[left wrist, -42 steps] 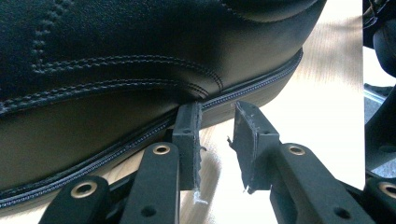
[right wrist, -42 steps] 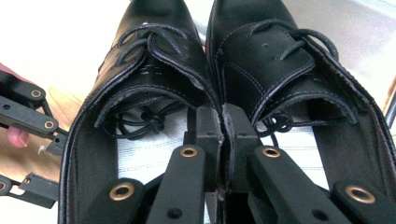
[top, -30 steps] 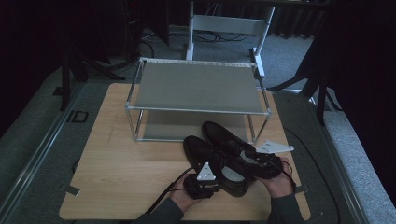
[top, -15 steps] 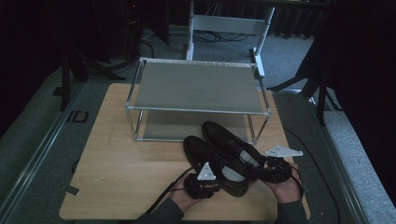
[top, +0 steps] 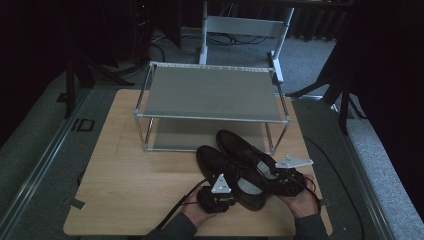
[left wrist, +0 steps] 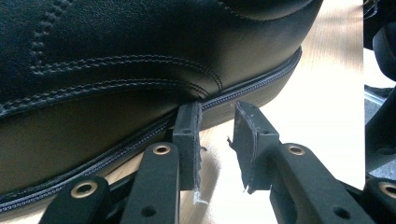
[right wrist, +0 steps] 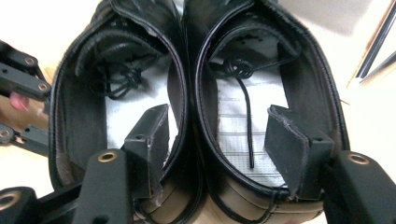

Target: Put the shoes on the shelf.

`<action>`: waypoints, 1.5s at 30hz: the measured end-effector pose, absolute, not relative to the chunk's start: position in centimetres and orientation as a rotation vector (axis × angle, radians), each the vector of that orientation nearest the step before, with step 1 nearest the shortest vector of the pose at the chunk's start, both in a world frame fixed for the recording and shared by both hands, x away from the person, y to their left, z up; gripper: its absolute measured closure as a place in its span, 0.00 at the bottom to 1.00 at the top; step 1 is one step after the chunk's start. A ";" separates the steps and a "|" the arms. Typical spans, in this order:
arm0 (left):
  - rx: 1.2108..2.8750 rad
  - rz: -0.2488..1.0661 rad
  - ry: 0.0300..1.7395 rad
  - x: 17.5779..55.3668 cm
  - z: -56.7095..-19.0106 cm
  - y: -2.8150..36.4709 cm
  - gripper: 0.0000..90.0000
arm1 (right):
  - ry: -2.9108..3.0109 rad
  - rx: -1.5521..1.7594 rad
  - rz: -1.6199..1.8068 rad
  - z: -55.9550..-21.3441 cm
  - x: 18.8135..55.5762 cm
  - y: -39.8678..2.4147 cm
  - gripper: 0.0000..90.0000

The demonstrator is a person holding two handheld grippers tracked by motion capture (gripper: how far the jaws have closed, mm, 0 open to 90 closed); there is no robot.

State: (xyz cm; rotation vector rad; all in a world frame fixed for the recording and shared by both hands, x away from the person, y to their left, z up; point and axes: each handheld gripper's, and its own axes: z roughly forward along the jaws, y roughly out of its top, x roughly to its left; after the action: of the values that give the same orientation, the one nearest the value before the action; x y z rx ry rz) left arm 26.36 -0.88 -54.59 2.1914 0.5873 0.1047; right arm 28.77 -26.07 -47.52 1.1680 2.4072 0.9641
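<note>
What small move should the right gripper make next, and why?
Probably close the right gripper, whose jaws have just been opening: one sits inside each black leather lace-up shoe, their touching inner walls between, unpinched. That would grip the pair for the grey metal rack.

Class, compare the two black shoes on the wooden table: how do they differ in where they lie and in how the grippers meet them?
The left shoe lies nearer the person; the right shoe reaches further back, its toe by the shelf rack. The left gripper is at the left shoe's outer sole edge, jaws open; the right gripper has just been opening, one jaw inside each shoe, the touching inner walls between. Both are black, laced, and lie side by side.
</note>
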 end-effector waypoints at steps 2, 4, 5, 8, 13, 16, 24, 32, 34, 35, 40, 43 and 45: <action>2.191 0.108 0.589 26.3 -54.6 -0.9 0.79 | 2.426 1.162 0.925 -47.4 28.9 -25.8 0.47; 2.190 0.108 0.589 26.3 -54.6 -0.9 0.79 | 2.446 1.156 0.899 -47.3 29.0 -25.5 0.49; 2.191 0.108 0.589 26.3 -54.6 -0.9 0.80 | 2.459 1.158 0.888 -47.3 29.1 -25.4 0.51; 2.191 0.107 0.588 26.3 -54.6 -0.9 0.80 | 2.481 1.171 0.887 -47.3 29.2 -25.3 0.53; 2.190 0.110 0.590 26.3 -54.6 -0.9 0.80 | 2.519 1.173 0.867 -47.2 29.4 -25.2 0.57; 2.190 0.111 0.591 26.3 -54.6 -0.9 0.80 | 2.531 1.173 0.835 -47.1 29.5 -25.0 0.58; 2.191 0.112 0.591 26.3 -54.6 -0.9 0.80 | 2.556 1.142 0.816 -47.1 29.6 -24.8 0.57; 2.192 0.119 0.589 26.2 -54.6 -0.9 0.80 | 2.595 1.146 0.748 -47.6 30.1 -24.3 0.58; 2.194 0.119 0.586 26.2 -54.6 -1.0 0.80 | 2.596 1.138 0.692 -48.1 30.3 -23.9 0.60; 2.192 0.121 0.587 26.2 -54.6 -1.0 0.80 | 2.596 1.145 0.684 -48.1 30.4 -23.8 0.61; 2.185 0.117 0.588 26.2 -54.5 -1.0 0.80 | 2.598 1.180 0.656 -48.2 30.7 -23.6 0.67; 2.179 0.119 0.593 26.2 -54.4 -0.9 0.80 | 2.602 1.190 0.655 -48.3 30.8 -23.6 0.73; 2.177 0.123 0.596 26.3 -54.4 -0.9 0.80 | 2.608 1.199 0.661 -48.3 30.9 -23.6 0.78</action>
State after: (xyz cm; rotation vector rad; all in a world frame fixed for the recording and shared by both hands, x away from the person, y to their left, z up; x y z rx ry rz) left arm 26.27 -0.90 -54.36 2.1773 0.5956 0.1229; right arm 30.86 -23.56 -48.29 1.1991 2.6084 0.6606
